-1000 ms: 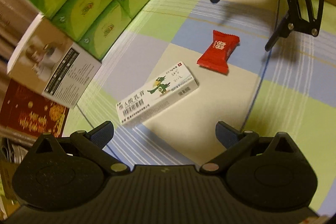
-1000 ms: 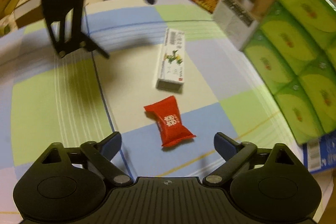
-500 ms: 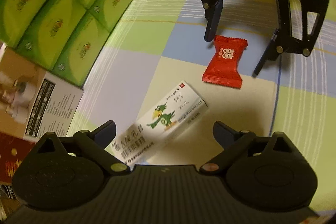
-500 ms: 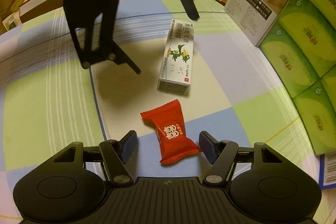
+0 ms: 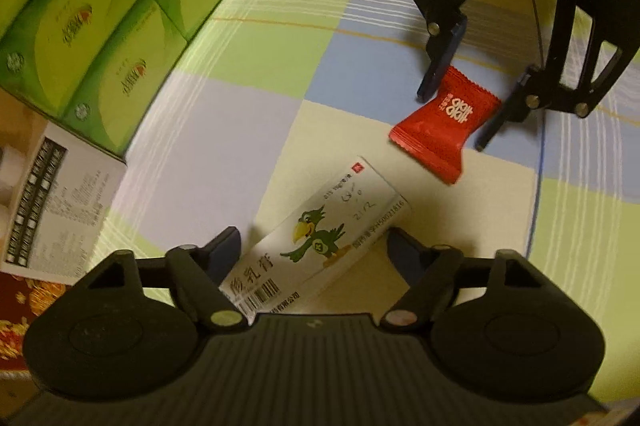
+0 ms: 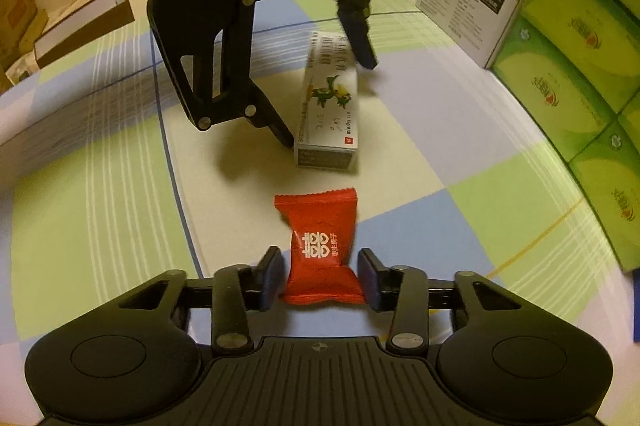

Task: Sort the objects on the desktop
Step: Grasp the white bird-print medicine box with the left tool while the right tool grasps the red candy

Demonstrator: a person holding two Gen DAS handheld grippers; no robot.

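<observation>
Checked cloth (image 5: 224,130) | green cartons (image 5: 100,26) (stacked) beside medicine box (image 5: 328,234)

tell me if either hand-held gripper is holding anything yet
Neither. The left hand-held gripper straddles the white box, the right hand-held gripper the red candy; both open.

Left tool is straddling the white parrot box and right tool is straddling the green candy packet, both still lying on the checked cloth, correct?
Not quite: the candy packet is red, not green, as the right wrist view shows. The rest holds: left tool straddles the white parrot box, right tool straddles the packet, both on the checked cloth.
</observation>
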